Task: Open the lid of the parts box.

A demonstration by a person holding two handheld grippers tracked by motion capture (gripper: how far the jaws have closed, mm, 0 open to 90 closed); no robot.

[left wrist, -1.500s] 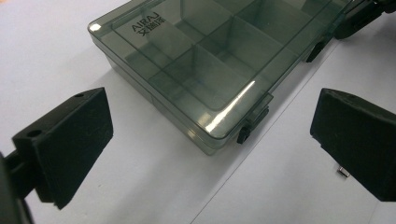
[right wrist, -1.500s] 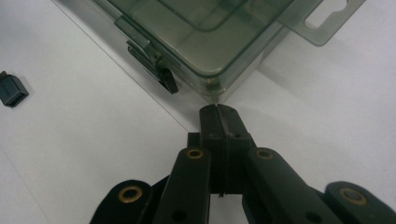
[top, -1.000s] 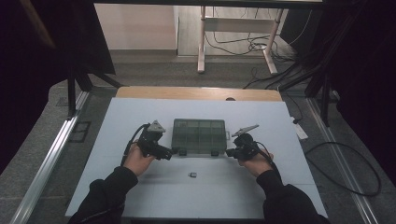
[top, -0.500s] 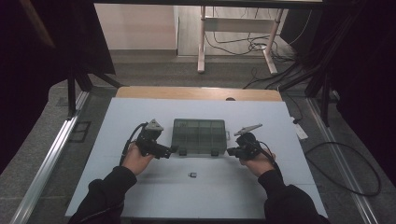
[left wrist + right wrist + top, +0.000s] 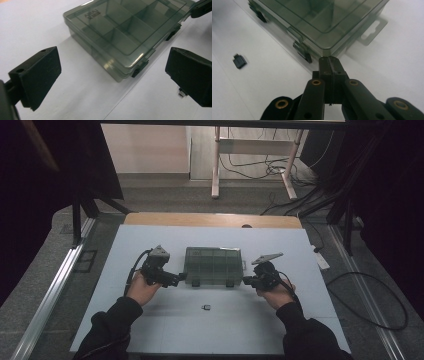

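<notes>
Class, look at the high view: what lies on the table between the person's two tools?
The closed compartment box lies between the left tool and the right tool, seen in the high view.

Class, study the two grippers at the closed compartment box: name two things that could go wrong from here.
1. The right gripper, jaws shut, meets the compartment box at one corner; a push there might slide or spin the box rather than steady it.
2. The left gripper stands open at the box's latch side with the small black part loose nearby; a sweep could knock it away.
</notes>
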